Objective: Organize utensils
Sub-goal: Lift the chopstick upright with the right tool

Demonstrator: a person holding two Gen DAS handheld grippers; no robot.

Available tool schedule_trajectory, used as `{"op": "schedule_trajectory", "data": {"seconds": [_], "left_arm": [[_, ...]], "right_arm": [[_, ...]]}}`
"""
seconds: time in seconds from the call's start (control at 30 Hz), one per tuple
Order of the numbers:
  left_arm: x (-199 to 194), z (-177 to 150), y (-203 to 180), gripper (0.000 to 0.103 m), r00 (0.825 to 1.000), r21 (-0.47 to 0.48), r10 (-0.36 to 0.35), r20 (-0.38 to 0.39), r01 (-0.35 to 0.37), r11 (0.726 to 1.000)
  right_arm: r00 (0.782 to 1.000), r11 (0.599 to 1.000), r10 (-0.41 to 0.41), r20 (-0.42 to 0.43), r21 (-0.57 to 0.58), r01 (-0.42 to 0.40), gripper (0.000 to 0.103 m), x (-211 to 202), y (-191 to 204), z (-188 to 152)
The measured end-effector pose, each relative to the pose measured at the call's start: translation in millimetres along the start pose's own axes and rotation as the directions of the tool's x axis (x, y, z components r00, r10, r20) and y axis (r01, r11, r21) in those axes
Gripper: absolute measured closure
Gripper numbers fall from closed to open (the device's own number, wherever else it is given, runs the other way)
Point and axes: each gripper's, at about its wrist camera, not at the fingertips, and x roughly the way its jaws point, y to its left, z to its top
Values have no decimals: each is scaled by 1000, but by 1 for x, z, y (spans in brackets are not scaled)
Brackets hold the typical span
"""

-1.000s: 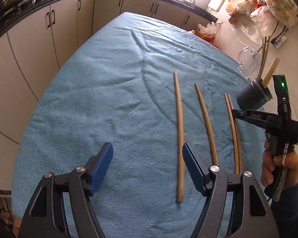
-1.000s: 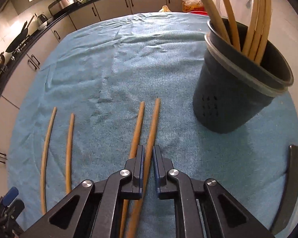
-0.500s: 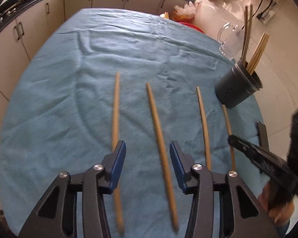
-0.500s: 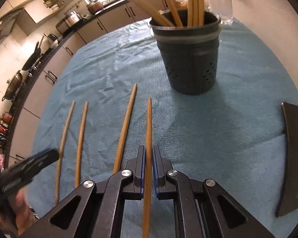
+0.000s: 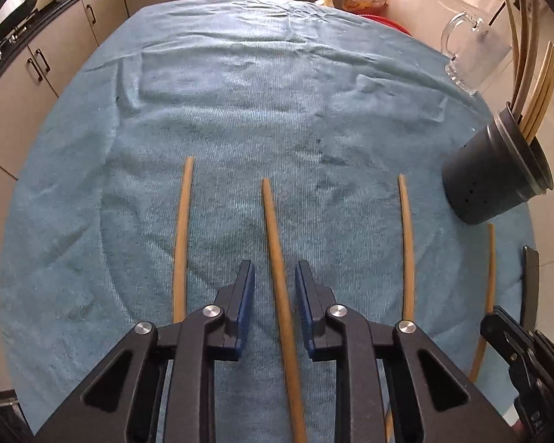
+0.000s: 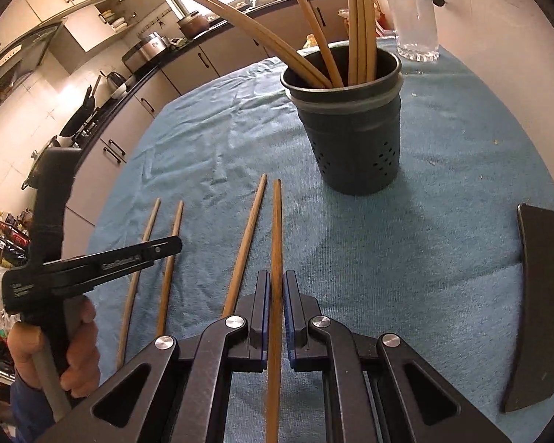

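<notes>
The right gripper point(image 6: 275, 291) is squeezed tight on a wooden chopstick point(image 6: 276, 243) in the middle of the right wrist frame. Another chopstick point(image 6: 245, 243) lies just to its left on the blue towel point(image 6: 443, 243). A dark holder cup point(image 6: 351, 125) stands at the top middle with more chopsticks in it. In the left wrist frame, the left gripper point(image 5: 275, 280) has its jaws a little apart, one on each side of a chopstick point(image 5: 277, 269) lying flat at the bottom middle. I cannot tell if they touch it.
</notes>
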Motion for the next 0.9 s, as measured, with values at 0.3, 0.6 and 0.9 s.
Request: {"op": "schedule_trajectory", "data": {"seconds": [0.3, 0.6, 0.9], "left_arm": [[4, 1, -8, 97, 997, 40, 68, 40, -69, 997], [-59, -19, -2, 97, 970, 45, -72, 231, 63, 997], [-153, -55, 8, 97, 862, 53, -89, 500, 72, 996]], "right_arm": [[999, 1000, 4, 40, -15, -3, 96, -12, 7, -2], [986, 997, 40, 159, -71, -29, 96, -48, 24, -6], [917, 981, 93, 387, -192, -18, 96, -98, 58, -22]]}}
